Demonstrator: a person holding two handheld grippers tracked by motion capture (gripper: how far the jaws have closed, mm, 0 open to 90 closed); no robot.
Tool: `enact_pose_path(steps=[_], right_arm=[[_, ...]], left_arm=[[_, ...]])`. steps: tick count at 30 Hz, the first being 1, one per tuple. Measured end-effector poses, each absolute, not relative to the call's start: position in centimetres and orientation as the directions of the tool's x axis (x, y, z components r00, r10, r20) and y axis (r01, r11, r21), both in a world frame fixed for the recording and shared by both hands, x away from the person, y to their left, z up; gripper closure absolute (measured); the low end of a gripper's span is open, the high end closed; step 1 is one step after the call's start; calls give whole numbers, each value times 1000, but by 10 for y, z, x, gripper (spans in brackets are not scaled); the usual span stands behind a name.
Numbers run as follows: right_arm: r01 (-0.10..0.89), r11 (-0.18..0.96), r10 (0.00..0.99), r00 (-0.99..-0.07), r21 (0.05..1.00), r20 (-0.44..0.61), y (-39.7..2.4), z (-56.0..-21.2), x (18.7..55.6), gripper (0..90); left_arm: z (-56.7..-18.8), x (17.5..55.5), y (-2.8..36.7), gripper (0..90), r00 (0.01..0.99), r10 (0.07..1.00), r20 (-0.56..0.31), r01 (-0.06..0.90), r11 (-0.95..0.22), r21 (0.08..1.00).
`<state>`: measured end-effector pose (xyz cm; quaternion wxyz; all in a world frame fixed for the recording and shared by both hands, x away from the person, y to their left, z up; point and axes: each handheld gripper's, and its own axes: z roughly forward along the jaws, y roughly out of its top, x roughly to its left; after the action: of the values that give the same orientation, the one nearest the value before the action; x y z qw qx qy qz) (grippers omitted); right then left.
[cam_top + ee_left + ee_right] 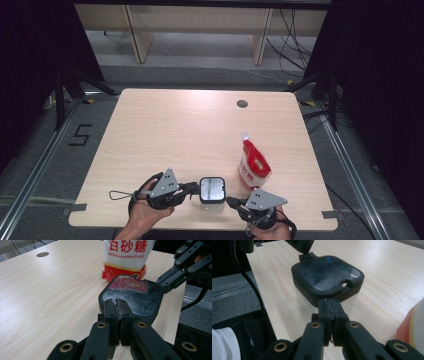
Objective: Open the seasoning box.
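Observation:
A clear square container with a black-rimmed lid (212,189) stands near the table's front edge. My left gripper (196,188) is shut, its tips resting on the lid's left rim (135,297); in the left gripper view (118,307) a thin whitish seam shows between the jaws. My right gripper (230,201) is shut too, its tips (330,306) against the lid's near rim (327,272). Whether either one pinches part of the lid I cannot tell. A red and white pouch of granulated sugar (254,167) stands upright just right of the container.
The light wood table (190,125) has a round cable hole (242,104) at the back right. Its front edge runs right by both hands. Black curtains flank the table, and cables lie on the floor at the right.

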<state>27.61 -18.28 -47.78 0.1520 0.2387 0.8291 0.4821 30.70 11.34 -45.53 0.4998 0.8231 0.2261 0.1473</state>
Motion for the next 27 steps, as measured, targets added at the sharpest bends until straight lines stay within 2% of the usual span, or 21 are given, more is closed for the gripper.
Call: enact_pose_path(steps=[27], right_arm=[[206, 398, 534, -845, 894, -43, -178, -465, 276, 884]], left_arm=[[-458, 307, 115, 892, 849, 529, 3, 234, -382, 894]])
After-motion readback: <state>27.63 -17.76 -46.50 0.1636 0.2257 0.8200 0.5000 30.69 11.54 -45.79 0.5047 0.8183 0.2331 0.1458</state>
